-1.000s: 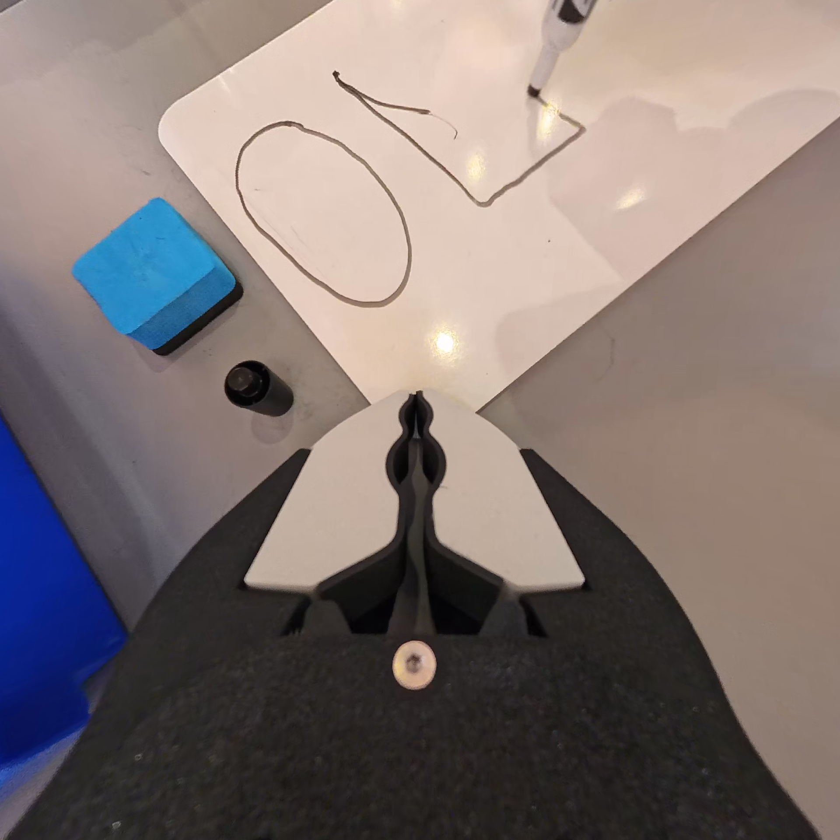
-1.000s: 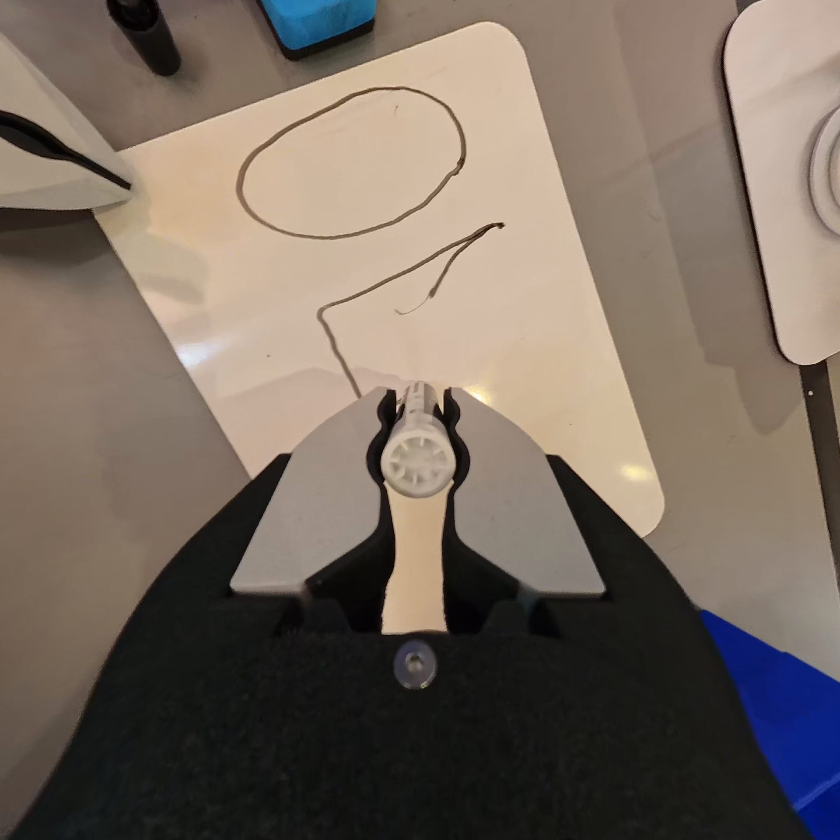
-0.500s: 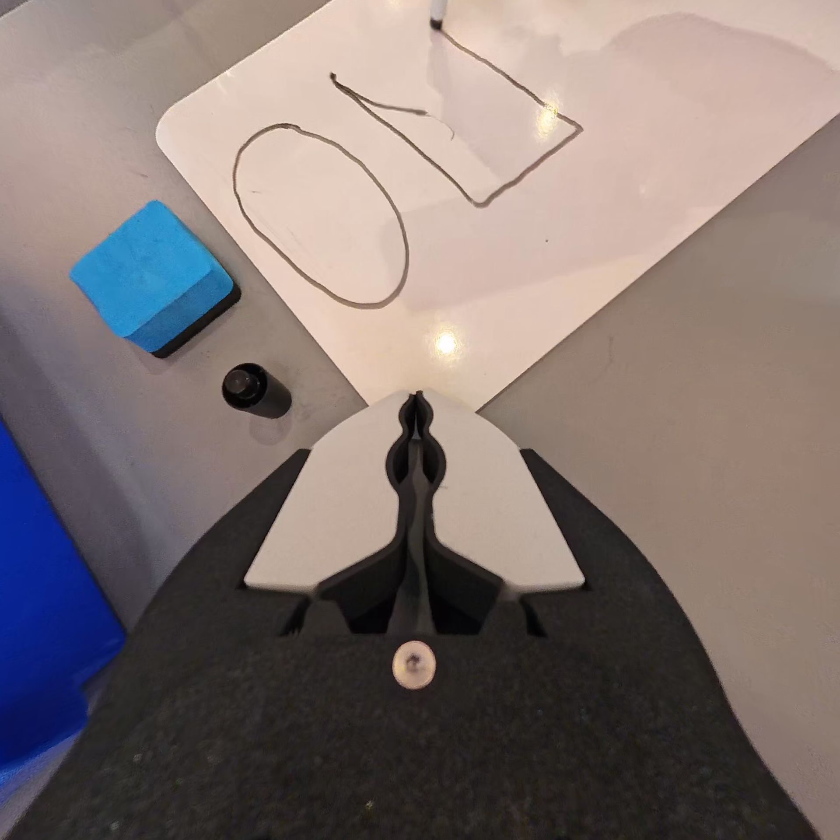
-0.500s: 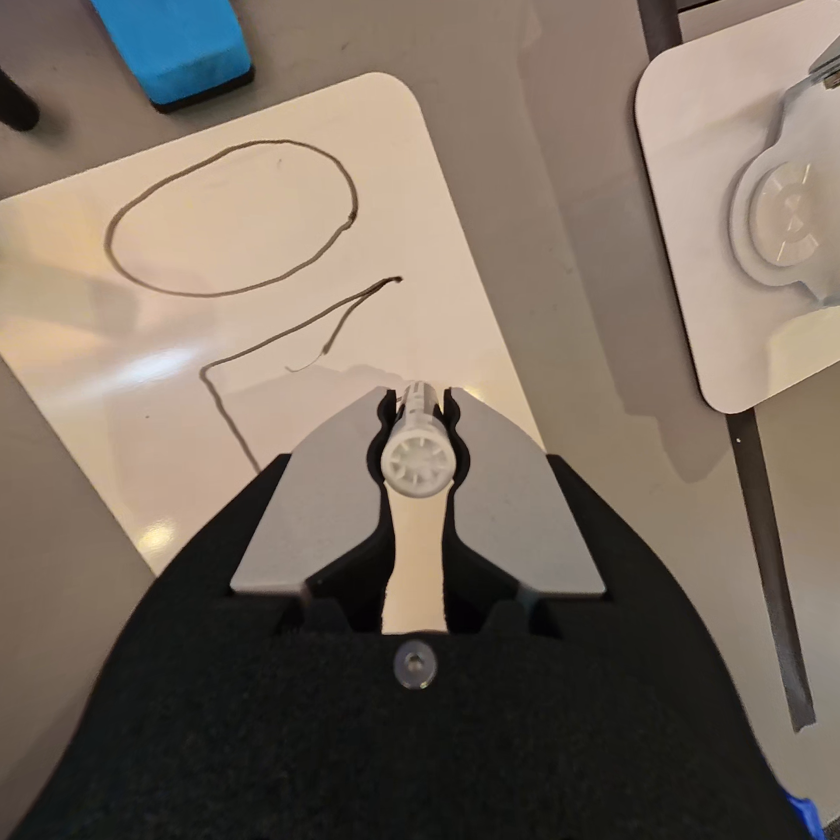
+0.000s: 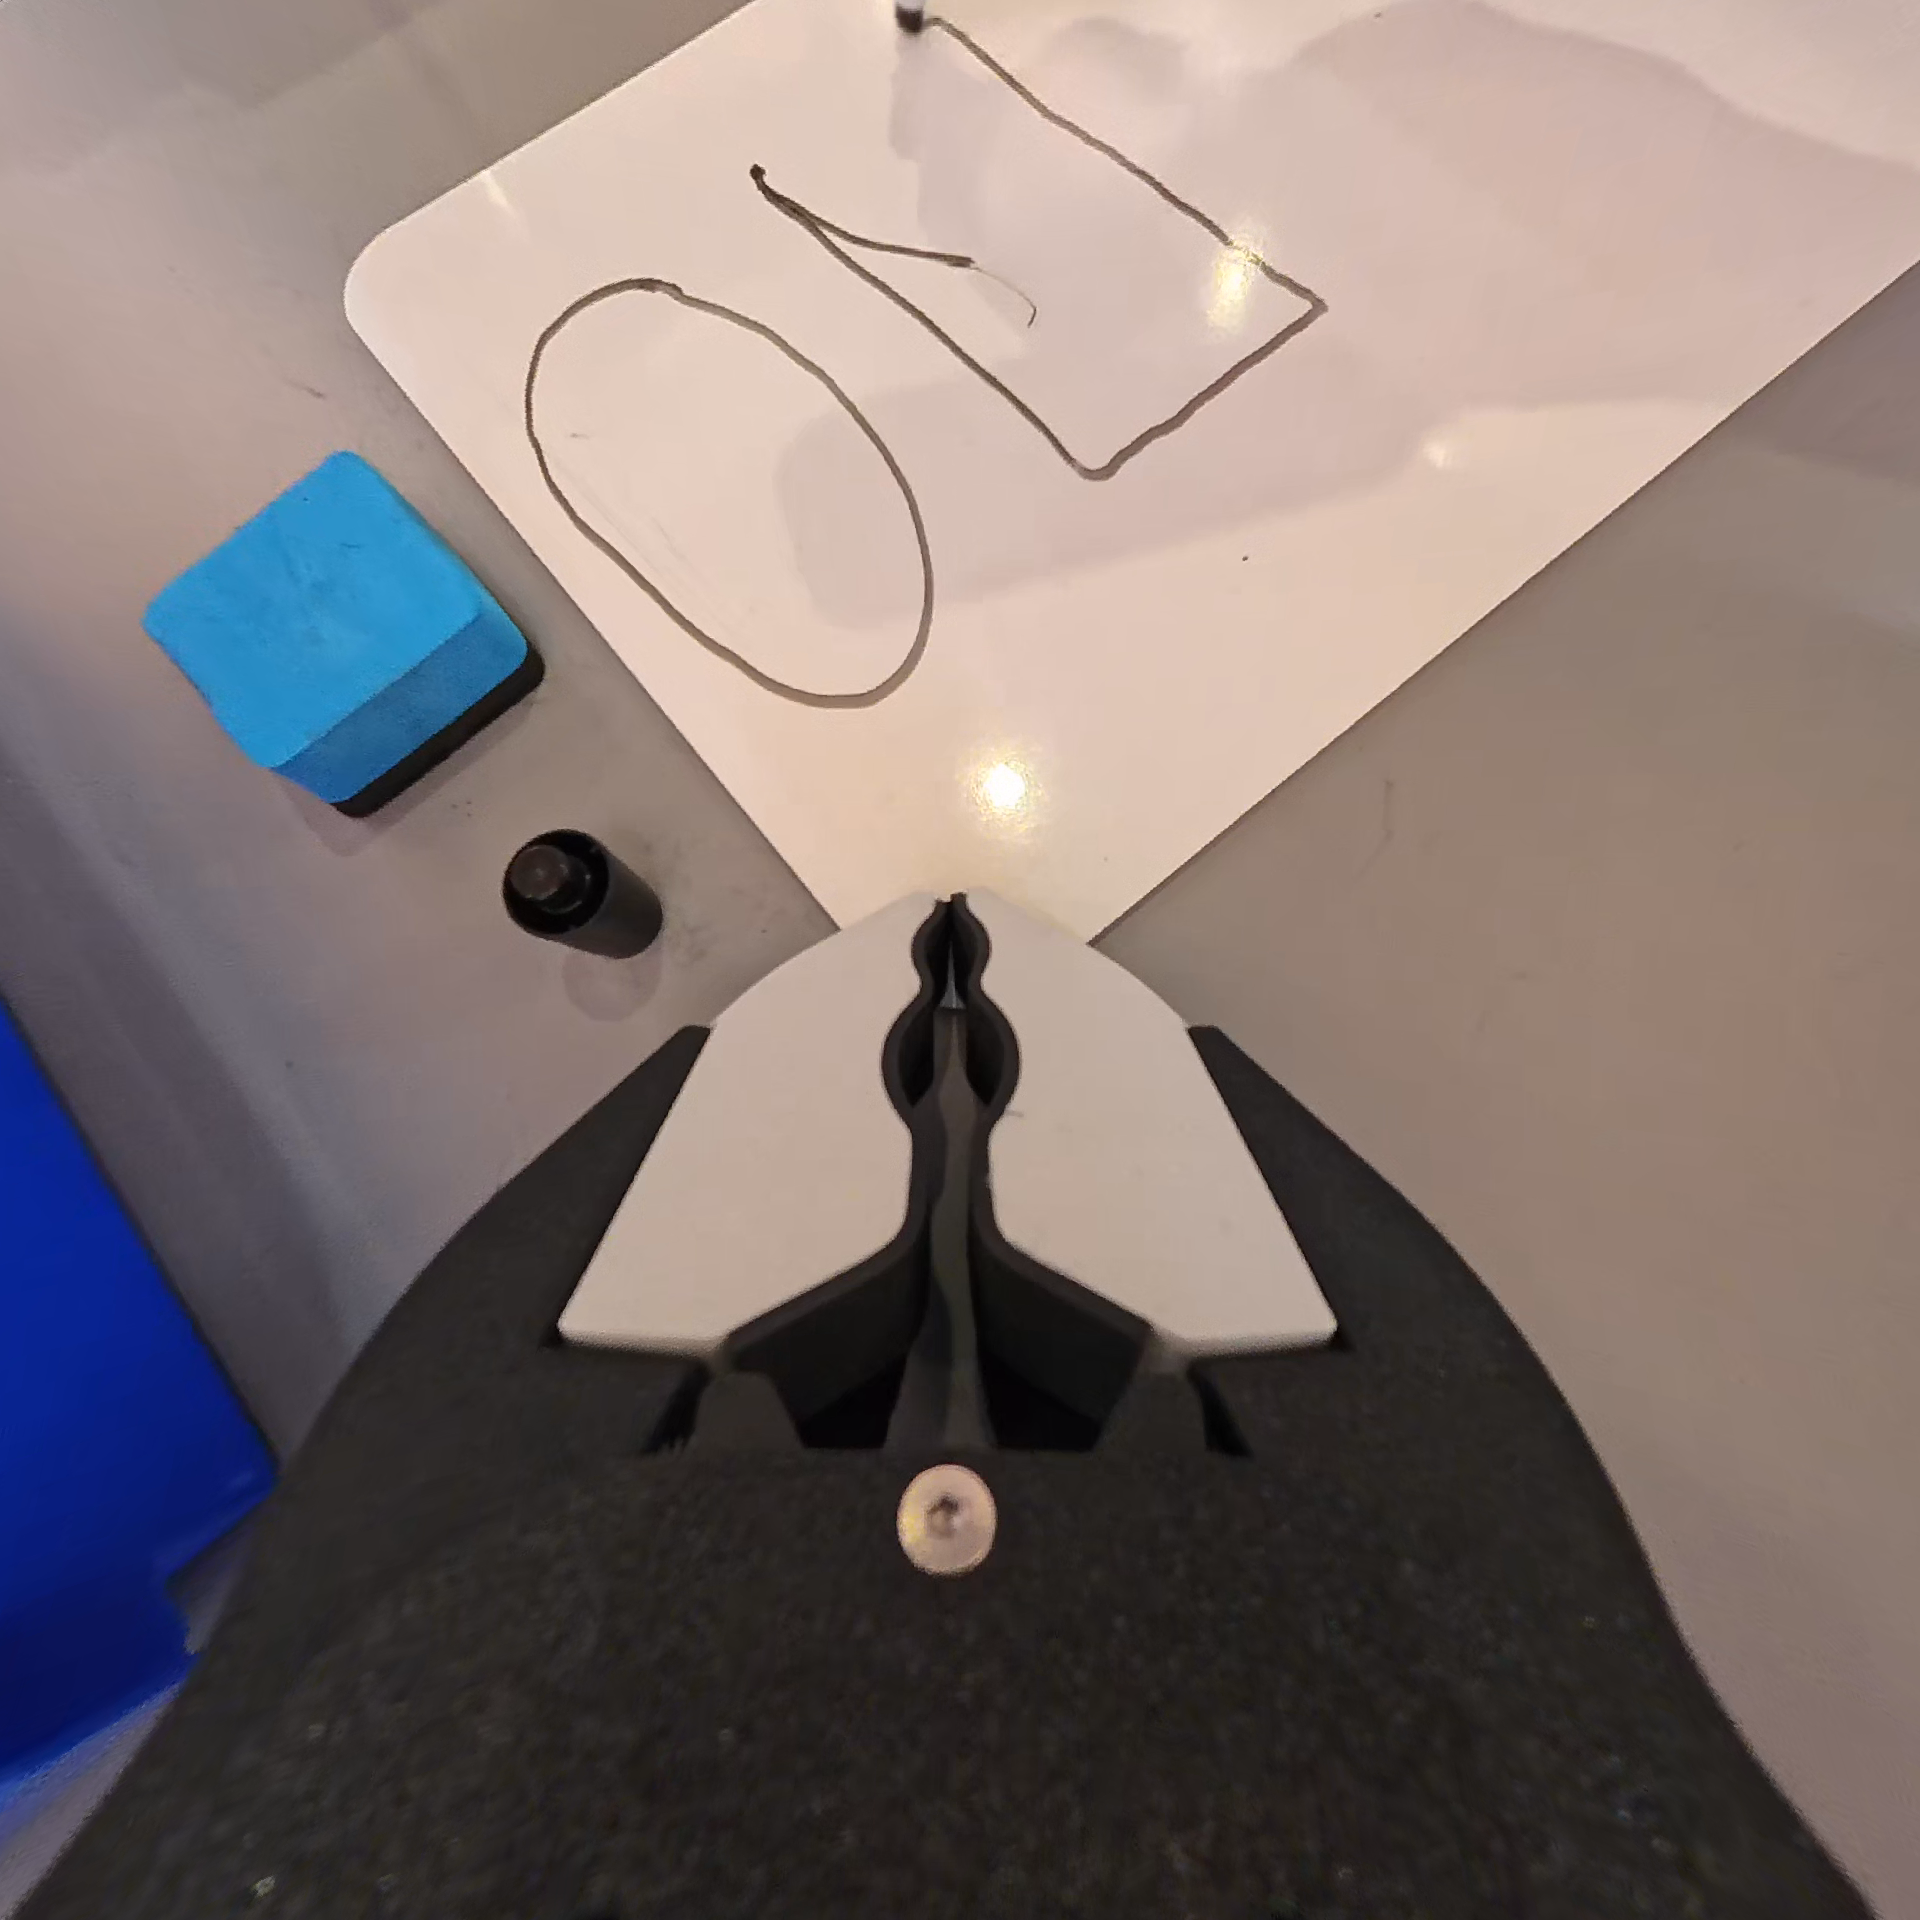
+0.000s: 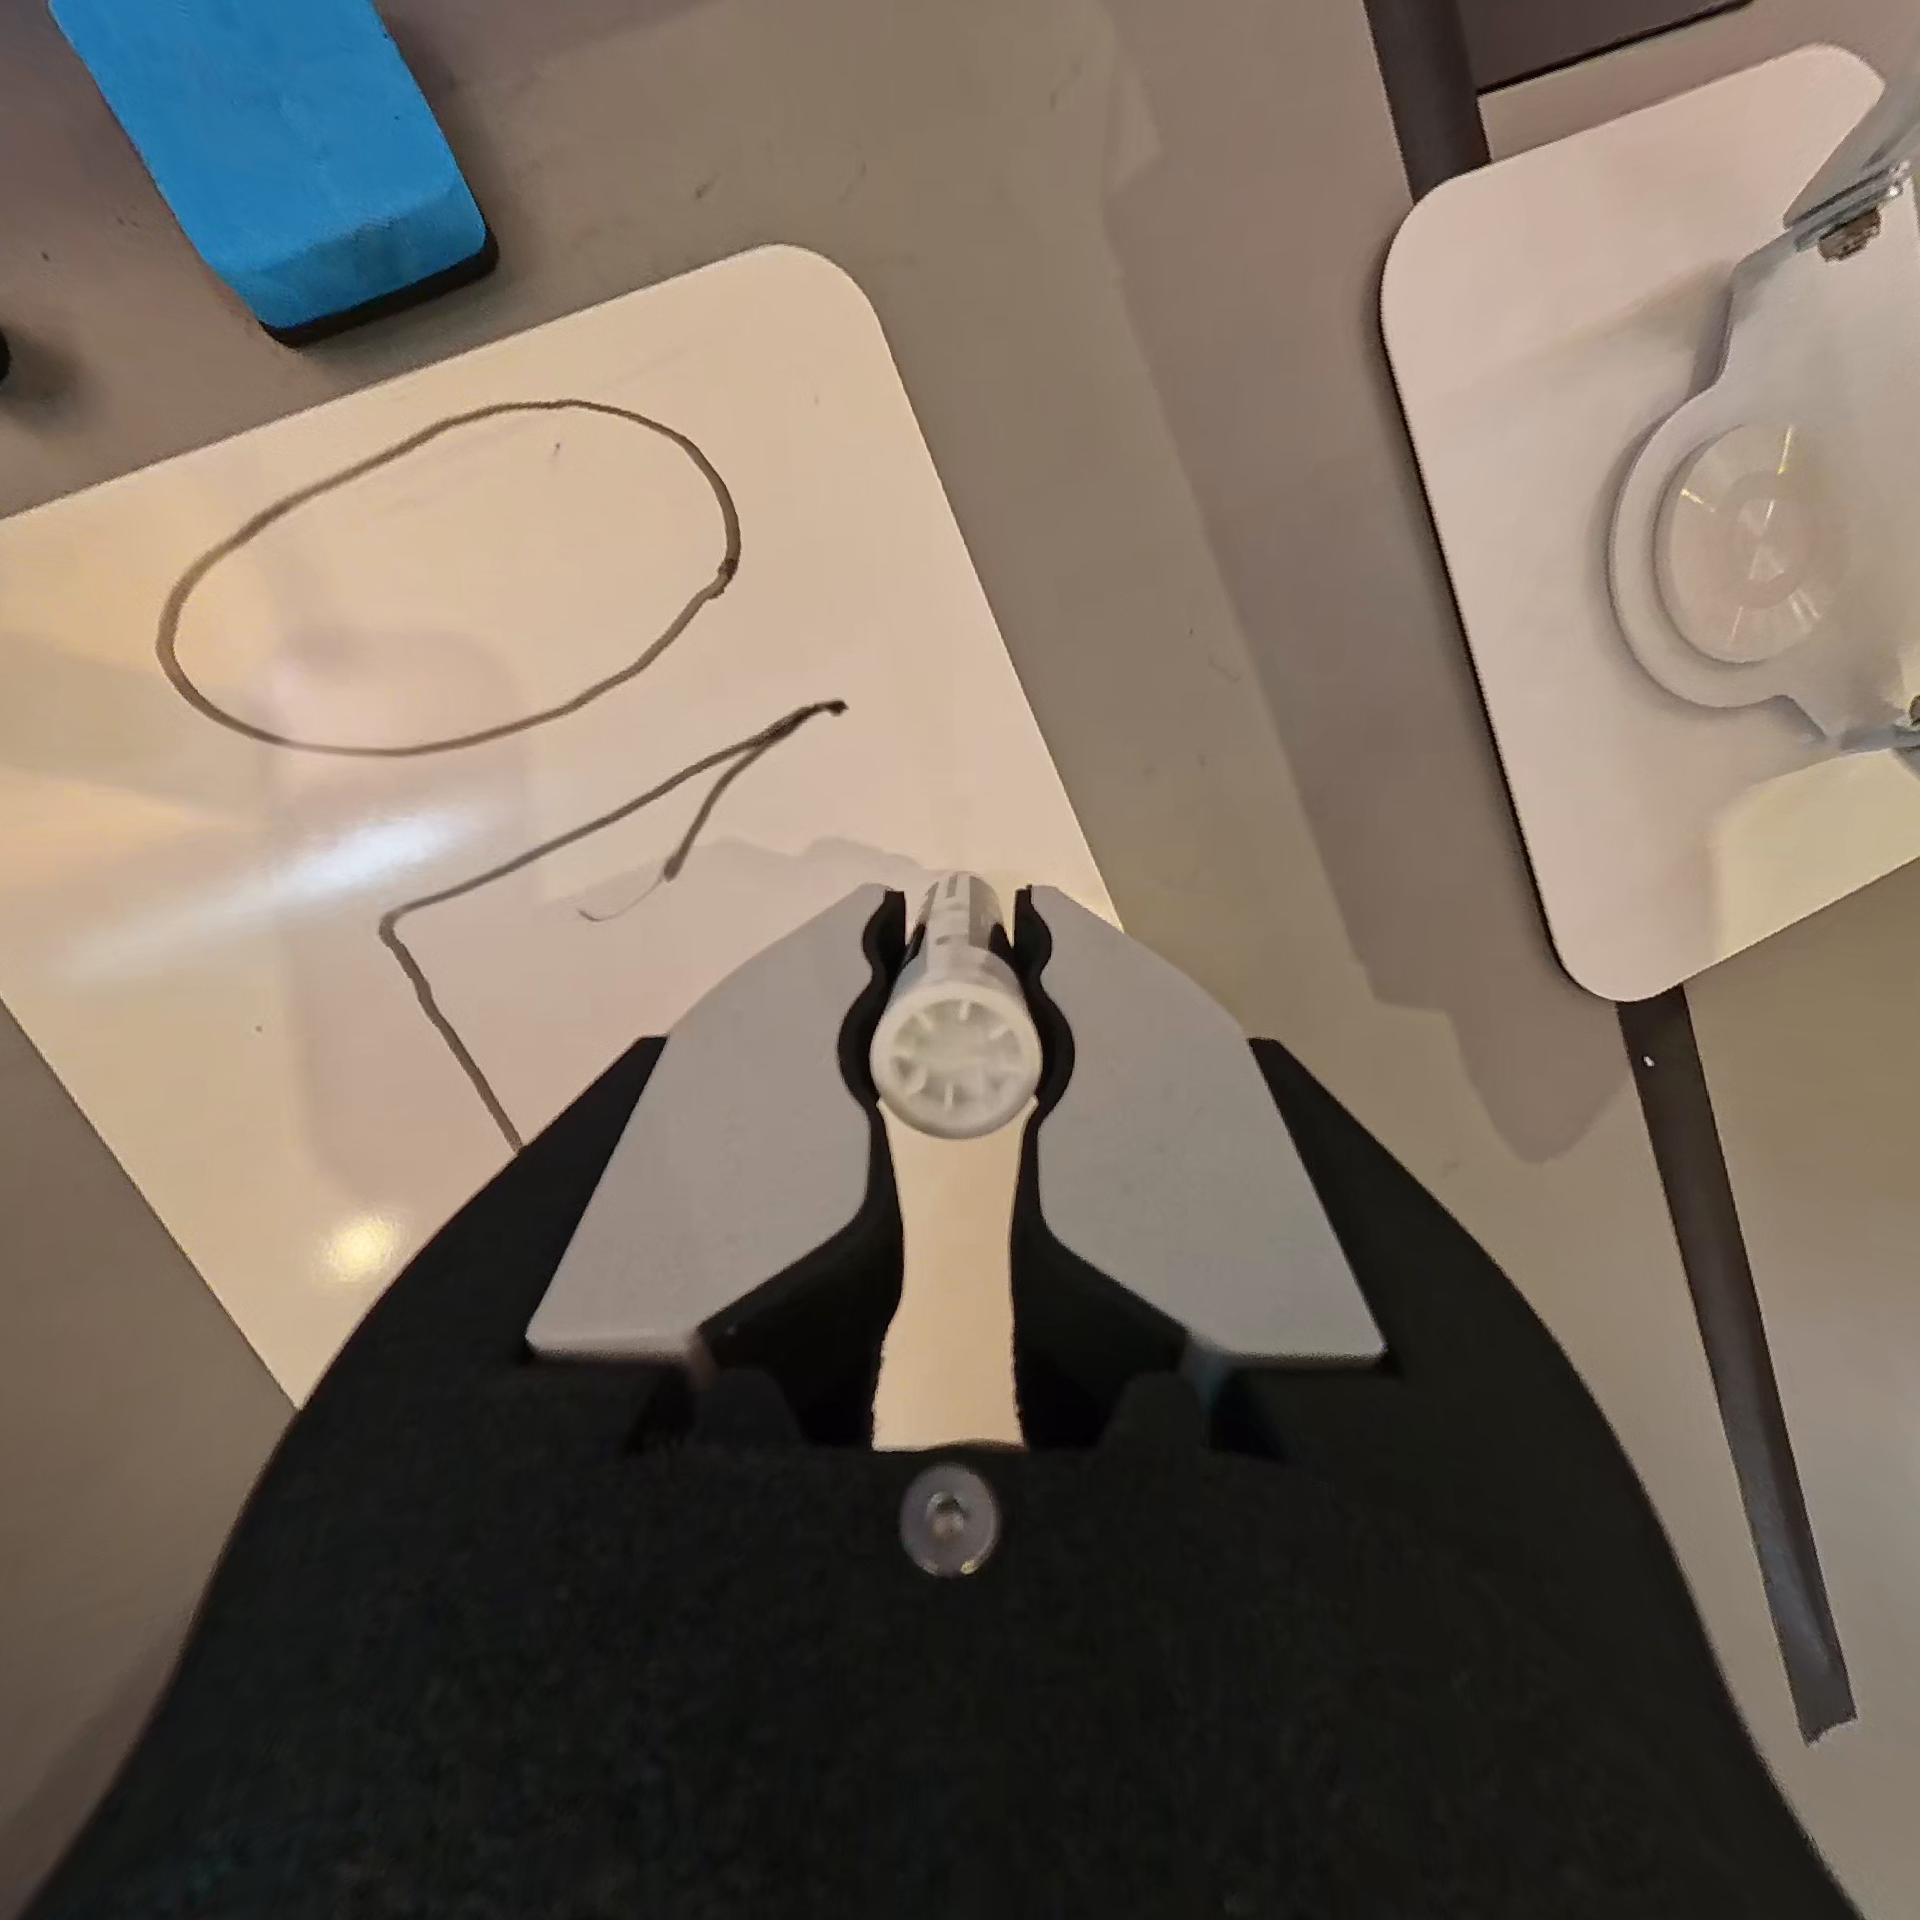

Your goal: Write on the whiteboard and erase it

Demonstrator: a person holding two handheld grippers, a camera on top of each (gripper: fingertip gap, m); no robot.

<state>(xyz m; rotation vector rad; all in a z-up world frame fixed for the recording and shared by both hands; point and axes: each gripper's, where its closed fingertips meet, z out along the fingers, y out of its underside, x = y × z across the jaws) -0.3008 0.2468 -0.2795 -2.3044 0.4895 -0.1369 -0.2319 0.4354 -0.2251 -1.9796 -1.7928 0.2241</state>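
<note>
Grey tabletop [image 5: 1558, 1039] carries everything, and on it lies our whiteboard [image 5: 1143, 623], flat so the nib can press down. On the whiteboard we have an oval [image 5: 727, 488] and a four-sided outline [image 5: 1143, 312] not quite joined. Just off the whiteboard's edge waits the blue eraser [image 5: 332, 623], handy for the wipe we judge comes next, with the black cap [image 5: 577, 896] beside it. Our right gripper [image 6: 956, 914] clamps the marker [image 6: 956, 1049] end-on; its tip [image 5: 912, 15] touches the whiteboard. Our left gripper [image 5: 951, 904], jaws pressed together on nothing, hovers at the whiteboard's corner, clear of the drawing.
</note>
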